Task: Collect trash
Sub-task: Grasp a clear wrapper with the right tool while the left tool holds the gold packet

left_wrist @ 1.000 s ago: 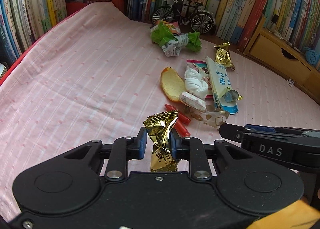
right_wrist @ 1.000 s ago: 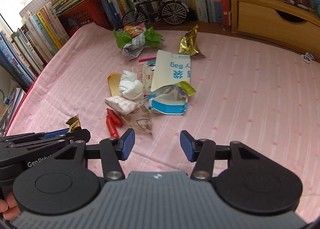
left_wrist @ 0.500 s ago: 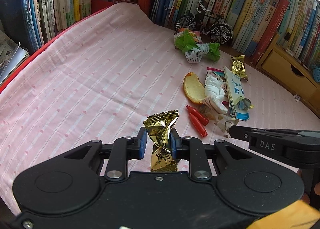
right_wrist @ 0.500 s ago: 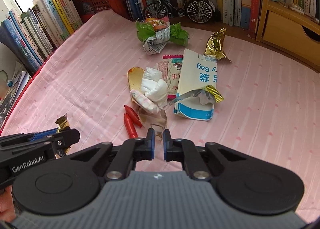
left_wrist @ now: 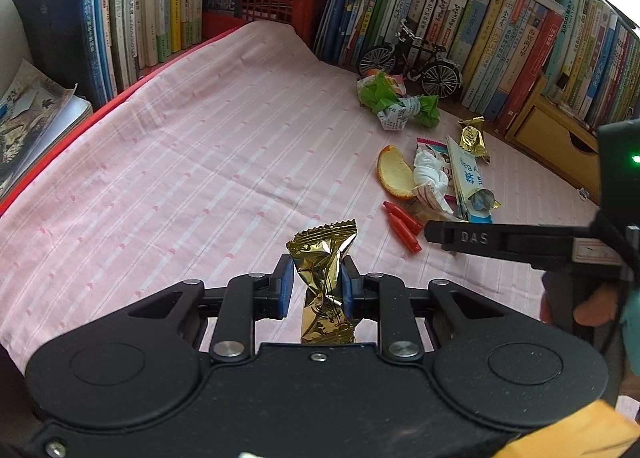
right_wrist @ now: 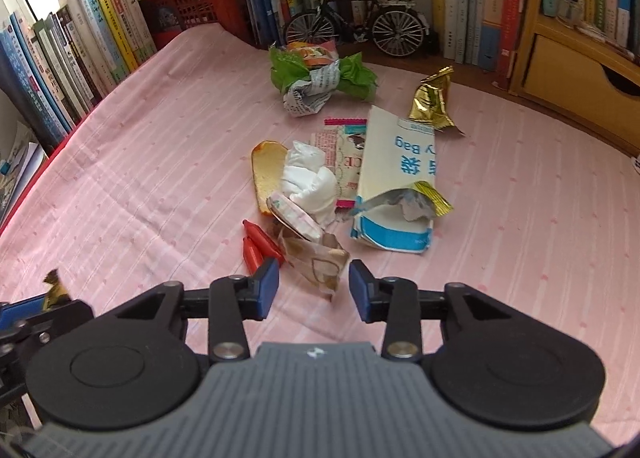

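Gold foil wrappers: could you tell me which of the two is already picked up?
The crinkled gold foil wrapper clamped upright in the left tool; the other gold foil wrapper lies loose on the pink cloth.

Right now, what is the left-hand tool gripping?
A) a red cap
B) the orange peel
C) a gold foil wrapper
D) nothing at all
C: in the left wrist view the left tool is shut on a crinkled gold foil wrapper standing upright between its blue pads, while the orange peel and the red caps lie on the pink cloth.
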`<state>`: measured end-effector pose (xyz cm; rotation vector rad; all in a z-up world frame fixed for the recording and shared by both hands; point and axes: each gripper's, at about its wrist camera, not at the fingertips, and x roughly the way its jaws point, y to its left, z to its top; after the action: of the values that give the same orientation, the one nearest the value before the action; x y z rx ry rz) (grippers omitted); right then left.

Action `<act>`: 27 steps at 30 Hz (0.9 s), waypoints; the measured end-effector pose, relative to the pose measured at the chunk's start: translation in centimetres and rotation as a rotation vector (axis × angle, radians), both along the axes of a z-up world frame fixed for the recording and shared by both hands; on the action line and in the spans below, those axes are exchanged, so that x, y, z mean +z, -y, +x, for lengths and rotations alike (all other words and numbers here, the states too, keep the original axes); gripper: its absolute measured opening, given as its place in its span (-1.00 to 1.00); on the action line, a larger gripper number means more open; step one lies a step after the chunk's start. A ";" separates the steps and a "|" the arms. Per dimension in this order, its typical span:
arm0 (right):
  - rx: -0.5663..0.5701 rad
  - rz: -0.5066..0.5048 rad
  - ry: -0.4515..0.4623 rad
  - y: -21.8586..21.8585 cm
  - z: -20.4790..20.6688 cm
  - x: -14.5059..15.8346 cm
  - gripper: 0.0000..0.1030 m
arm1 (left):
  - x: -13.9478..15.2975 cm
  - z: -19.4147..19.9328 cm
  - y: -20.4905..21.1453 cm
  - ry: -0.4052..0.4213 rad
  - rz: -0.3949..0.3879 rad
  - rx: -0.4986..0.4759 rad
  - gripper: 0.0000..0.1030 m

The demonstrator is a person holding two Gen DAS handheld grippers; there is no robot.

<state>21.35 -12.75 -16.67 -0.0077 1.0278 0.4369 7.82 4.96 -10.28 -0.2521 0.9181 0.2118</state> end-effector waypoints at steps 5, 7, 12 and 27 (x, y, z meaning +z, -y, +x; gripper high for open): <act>-0.060 0.070 -0.055 0.2 1.1 -0.5 -0.49 | -0.4 -0.8 -1.0 -0.010 -0.006 0.041 -0.57; -0.053 0.074 -0.033 0.9 0.3 0.4 -0.60 | -0.6 -0.9 -1.0 -0.017 -0.014 0.045 -0.57; -0.033 0.073 -0.047 3.6 -2.1 1.7 -0.61 | -0.7 -0.6 0.0 -0.010 -0.020 0.005 -0.57; -0.125 0.115 -0.107 8.2 -8.1 2.4 -0.61 | -0.9 -2.0 2.2 -0.012 -0.042 -0.088 -0.57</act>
<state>13.22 -20.90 -14.26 0.1837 1.0999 0.3847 5.85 2.71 -11.19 -0.2492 0.9439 0.1129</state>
